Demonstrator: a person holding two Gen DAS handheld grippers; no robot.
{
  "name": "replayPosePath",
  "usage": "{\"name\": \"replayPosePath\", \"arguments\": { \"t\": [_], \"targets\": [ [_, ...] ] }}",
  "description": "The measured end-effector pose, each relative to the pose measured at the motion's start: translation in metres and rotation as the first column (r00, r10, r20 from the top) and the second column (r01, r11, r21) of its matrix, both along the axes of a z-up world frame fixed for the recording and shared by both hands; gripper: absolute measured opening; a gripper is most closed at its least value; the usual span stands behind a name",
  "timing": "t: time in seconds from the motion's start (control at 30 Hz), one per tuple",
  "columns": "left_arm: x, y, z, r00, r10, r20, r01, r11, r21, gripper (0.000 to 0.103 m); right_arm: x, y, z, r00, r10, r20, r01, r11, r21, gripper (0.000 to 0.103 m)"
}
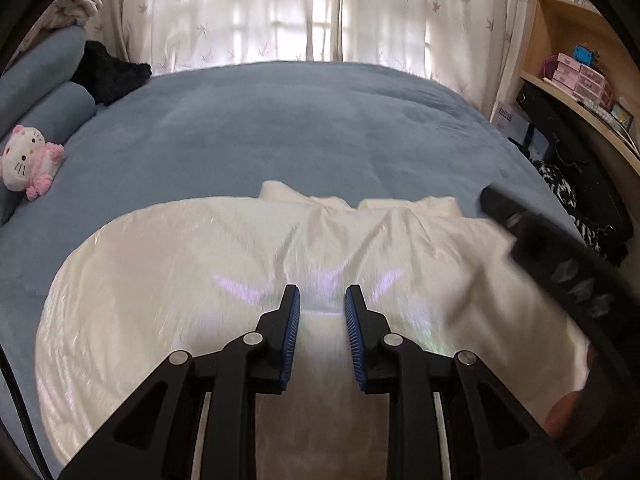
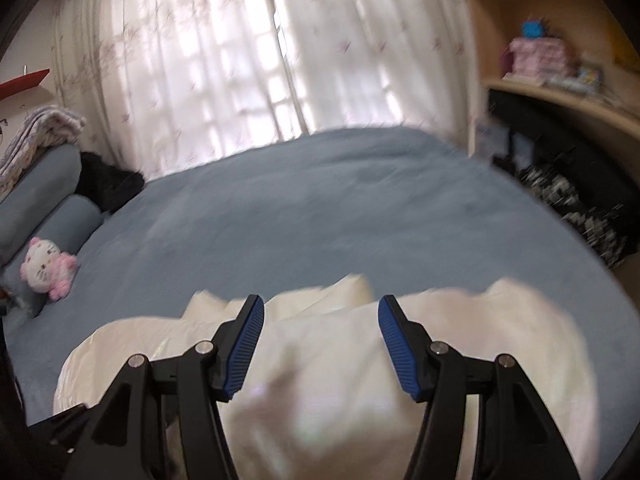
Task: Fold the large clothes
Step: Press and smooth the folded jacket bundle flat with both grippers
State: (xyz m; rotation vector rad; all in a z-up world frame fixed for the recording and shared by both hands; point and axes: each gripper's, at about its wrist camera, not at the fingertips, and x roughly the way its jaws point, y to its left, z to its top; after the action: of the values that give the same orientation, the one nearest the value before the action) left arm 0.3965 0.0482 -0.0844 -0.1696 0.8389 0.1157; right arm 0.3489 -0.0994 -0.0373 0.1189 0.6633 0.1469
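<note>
On the near edge of the bed [image 1: 320,120], blue-grey cover: 1 cream garment [image 1: 200,264], glossy, spread mostly flat, long axis running left to right along that edge. Bunched folds lie at its far side, towards the middle of the bed.

Left gripper [image 1: 322,300]: jaws parted by a narrow gap, nothing between them, poised over the middle of the garment and pointing across its short axis towards the far folds. Contact with the cloth cannot be told.

Right gripper [image 2: 321,312]: jaws spread wide, released, empty, above the garment's right half; view blurred. In the left wrist view its black body shows at the right end of the cloth.

Judgement: the garment lies directly ahead of and beneath both grippers, crosswise to them, so each is nearest its own half; a fold would likely call for each to take a part on its side.

Other items: 1 plush cat [image 1: 28,160] at the left edge by the bolster [image 1: 44,76]; 1 dark cloth [image 1: 112,76] at the far left corner; curtains [image 1: 240,12]; shelf unit [image 1: 568,28] beyond the right edge.
</note>
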Motion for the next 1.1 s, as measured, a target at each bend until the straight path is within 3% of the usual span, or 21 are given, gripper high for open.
{"name": "replayPosePath", "arguments": {
  "t": [0.17,0.5,0.63,0.7,0.77,0.87,1.1],
  "targets": [
    [0.008,-0.002,-0.023,1.0,-0.005,0.021,0.004,1.0,0.023,0.022,0.02,0.004,-0.044,0.997,0.012,-0.081,-0.012,1.0,0.01,0.06],
    [0.028,0.005,-0.051,1.0,0.002,0.012,-0.002,0.999,0.044,0.022,0.031,0.016,-0.072,0.997,0.012,-0.08,-0.017,0.998,-0.056,0.067],
    [0.032,0.014,-0.054,1.0,-0.018,0.012,0.017,0.999,0.029,0.021,0.035,0.014,-0.077,0.996,0.022,-0.091,-0.026,0.998,-0.05,0.068],
    [0.032,0.022,-0.053,1.0,-0.027,0.013,0.027,1.0,0.014,0.016,0.036,0.01,-0.079,0.995,0.044,-0.095,-0.049,0.998,-0.049,0.067],
    [0.034,0.038,-0.053,1.0,-0.017,0.005,0.017,1.0,-0.001,0.002,0.038,0.008,-0.08,0.993,0.058,-0.104,-0.064,0.996,-0.057,0.067],
    [0.033,0.053,-0.054,1.0,-0.017,0.0,0.017,1.0,-0.025,0.001,0.038,0.002,-0.08,0.991,0.078,-0.108,-0.085,0.994,-0.067,0.066],
    [0.021,0.071,-0.047,0.999,-0.024,0.04,0.022,0.999,0.039,0.001,0.038,-0.021,-0.078,0.987,0.124,-0.104,-0.13,0.99,-0.052,0.065]
  ]
}}
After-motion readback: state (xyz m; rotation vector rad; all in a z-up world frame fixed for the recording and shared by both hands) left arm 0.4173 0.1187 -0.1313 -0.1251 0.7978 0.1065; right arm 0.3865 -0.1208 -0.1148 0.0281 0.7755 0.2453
